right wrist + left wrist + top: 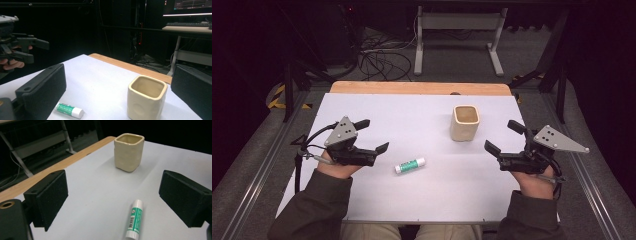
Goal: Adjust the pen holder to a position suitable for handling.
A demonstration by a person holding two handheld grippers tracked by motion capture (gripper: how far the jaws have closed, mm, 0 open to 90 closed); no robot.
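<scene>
Left gripper and right gripper: jaws spread wide, holding nothing. Glue stick lies flat on the white table between them, nearer the left. Cream cup stands upright beyond it.

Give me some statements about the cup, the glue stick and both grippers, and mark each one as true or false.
1. The cup stands upright and is empty. True.
2. The glue stick is inside the cup. False: it lies flat on the white table surface, apart from the cup.
3. The left gripper is open and holds nothing. True.
4. The right gripper is shut on the cup. False: its jaws are open and the cup stands free.
5. The glue stick has a green label. True.
</scene>
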